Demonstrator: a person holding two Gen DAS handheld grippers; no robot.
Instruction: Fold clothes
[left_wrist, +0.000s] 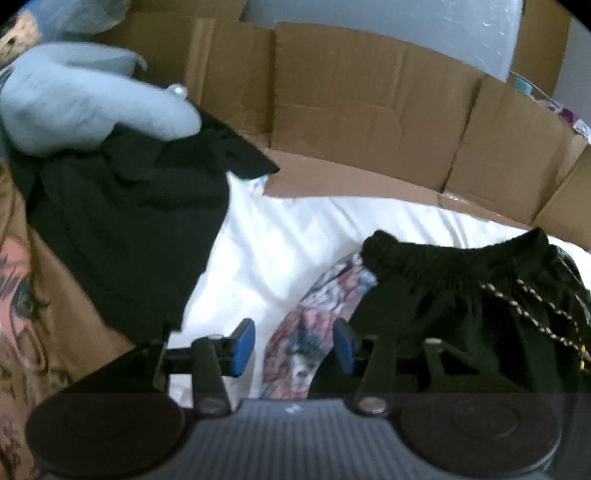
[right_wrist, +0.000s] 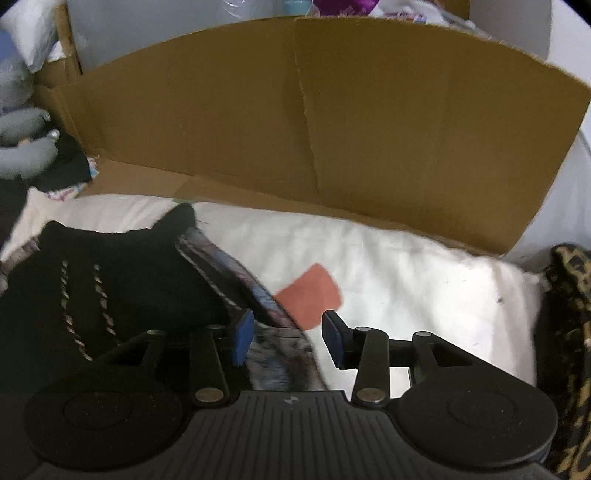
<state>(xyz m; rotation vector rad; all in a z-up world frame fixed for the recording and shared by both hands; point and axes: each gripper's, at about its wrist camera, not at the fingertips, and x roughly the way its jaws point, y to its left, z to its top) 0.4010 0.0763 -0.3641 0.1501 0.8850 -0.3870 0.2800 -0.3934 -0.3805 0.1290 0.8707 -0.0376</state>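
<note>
White bedding (left_wrist: 280, 240) serves as the work surface, walled at the back by flattened brown cardboard (left_wrist: 351, 103).

Black drawstring shorts (left_wrist: 461, 295) lie on the bedding between the two grippers – elastic waistband toward the cardboard, twisted gold-and-black cord across the front. Under them sits a patterned pink-and-grey garment (left_wrist: 306, 332), its edges poking out on both sides; likely the shorts were laid over it as a stack, though I cannot tell whether either is fully folded. A small orange-red patch (right_wrist: 310, 291) rests on the bedding just beside the patterned edge.

Left gripper (left_wrist: 293, 347): jaws parted, blue pads clear of cloth, the patterned strip showing in the gap below but not pinched. Right gripper (right_wrist: 288, 338): likewise released, straddling the patterned garment's other edge, nothing clamped. Both point steeply down over the pile's outer edges – a matched pose that suits a two-corner pickup or release.

Outward: a loose black garment (left_wrist: 129, 229) heaped at left, a pale blue plush toy (left_wrist: 92, 107) above it, tan printed fabric (left_wrist: 22, 314) at the margin, leopard-print fabric (right_wrist: 569, 332) far right.
</note>
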